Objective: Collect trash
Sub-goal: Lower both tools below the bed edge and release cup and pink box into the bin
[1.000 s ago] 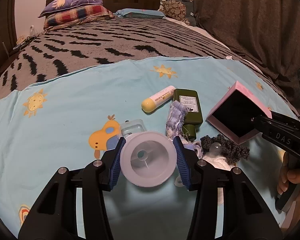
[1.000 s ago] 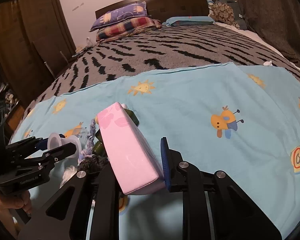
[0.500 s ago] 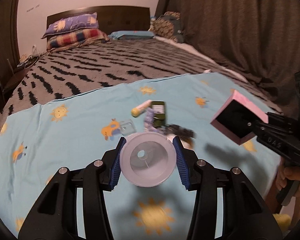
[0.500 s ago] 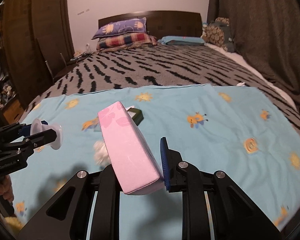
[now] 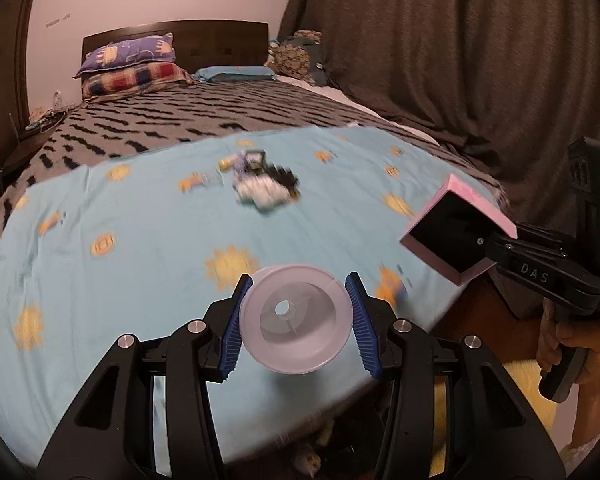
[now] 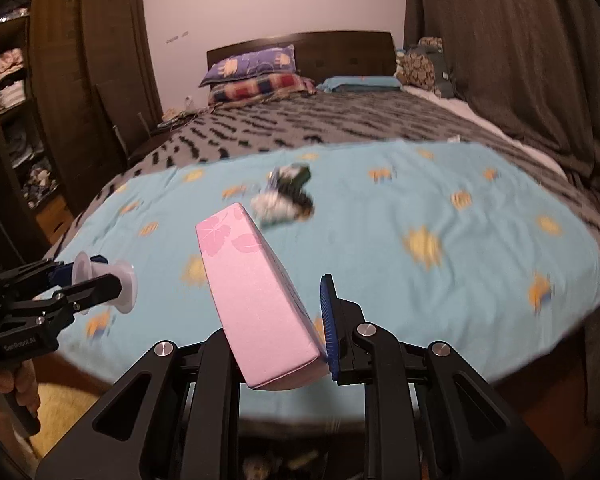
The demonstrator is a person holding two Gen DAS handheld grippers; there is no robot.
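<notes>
Home bedroom: bed [image 6: 380,128] with headboard [image 6: 332,46], pillows [image 6: 252,66], wardrobe [image 6: 80,92], curtain [image 5: 460,52].

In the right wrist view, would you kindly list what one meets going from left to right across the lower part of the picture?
Left gripper holding the white plastic spool → pink box → right gripper's blue pad.

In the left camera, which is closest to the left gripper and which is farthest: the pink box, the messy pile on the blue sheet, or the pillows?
1. The pink box, off to the right of the left gripper, held in the right gripper.
2. The messy pile, ahead on the blue sheet.
3. The pillows, far back by the headboard.
</notes>
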